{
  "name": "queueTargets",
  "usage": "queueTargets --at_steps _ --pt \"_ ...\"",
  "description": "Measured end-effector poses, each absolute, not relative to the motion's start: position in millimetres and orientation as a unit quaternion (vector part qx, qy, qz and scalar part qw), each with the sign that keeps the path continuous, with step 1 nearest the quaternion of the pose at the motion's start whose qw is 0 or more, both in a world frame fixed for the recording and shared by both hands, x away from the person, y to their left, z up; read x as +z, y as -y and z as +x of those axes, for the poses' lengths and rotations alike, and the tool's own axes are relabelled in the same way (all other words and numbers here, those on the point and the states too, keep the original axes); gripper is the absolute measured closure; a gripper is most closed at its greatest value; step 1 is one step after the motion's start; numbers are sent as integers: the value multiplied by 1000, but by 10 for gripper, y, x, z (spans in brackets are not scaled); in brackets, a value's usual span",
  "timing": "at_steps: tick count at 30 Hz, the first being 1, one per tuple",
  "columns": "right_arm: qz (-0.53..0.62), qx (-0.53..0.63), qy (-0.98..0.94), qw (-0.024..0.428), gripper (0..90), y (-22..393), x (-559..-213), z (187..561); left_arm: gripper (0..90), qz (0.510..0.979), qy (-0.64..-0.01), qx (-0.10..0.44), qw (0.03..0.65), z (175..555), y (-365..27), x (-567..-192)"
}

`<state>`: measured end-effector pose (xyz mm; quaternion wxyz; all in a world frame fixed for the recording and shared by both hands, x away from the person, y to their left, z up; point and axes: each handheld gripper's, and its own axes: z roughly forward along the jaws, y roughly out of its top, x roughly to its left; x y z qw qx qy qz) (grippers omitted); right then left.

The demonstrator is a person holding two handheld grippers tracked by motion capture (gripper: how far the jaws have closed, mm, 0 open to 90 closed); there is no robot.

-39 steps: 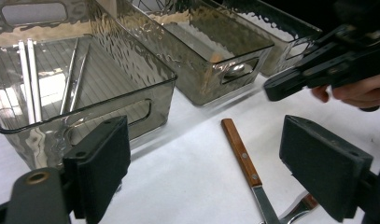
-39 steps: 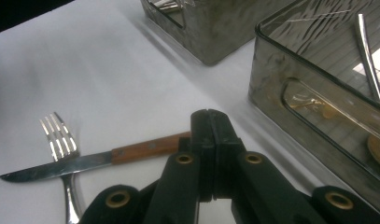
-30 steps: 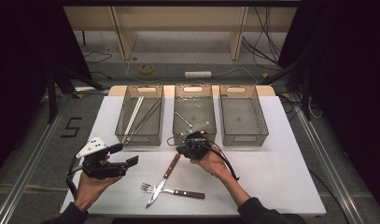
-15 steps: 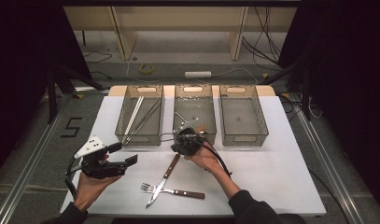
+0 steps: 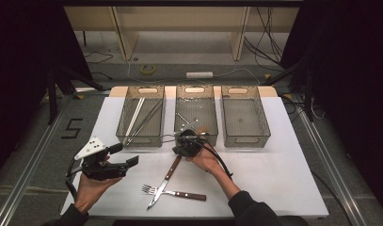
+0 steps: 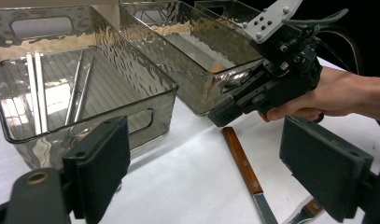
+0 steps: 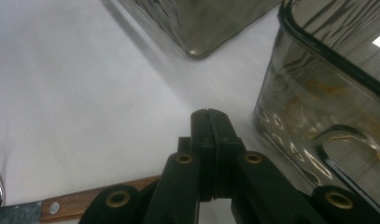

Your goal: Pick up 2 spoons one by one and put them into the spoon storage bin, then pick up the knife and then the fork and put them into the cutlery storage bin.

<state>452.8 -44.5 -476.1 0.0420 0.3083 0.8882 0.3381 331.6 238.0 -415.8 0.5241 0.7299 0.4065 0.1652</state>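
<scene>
On the white tabletop (image 5: 274, 174) in the high view, a wooden-handled knife (image 5: 166, 181) lies crossed with a wooden-handled fork (image 5: 175, 193). The right tool (image 5: 185, 141) hovers just beside the knife's handle end, at the near wall of the middle clear plastic bin (image 5: 195, 113). In the left gripper view, the left tool (image 6: 206, 163) stands released, nothing between its pads. In the right gripper view, the right tool (image 7: 209, 114) is clenched on nothing, above the knife handle (image 7: 103, 196).

Middle bin (image 5: 195, 136) wall blocks right claw (image 5: 183, 141); left tabletop (image 5: 109, 117) free.
</scene>
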Motion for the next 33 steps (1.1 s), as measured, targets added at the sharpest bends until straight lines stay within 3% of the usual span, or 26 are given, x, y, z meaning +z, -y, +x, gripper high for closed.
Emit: queueTargets --at_steps 33 --pt "284 279 -917 21 900 435 -4778 4441 158 730 -407 166 524 3314 -2384 -4157"
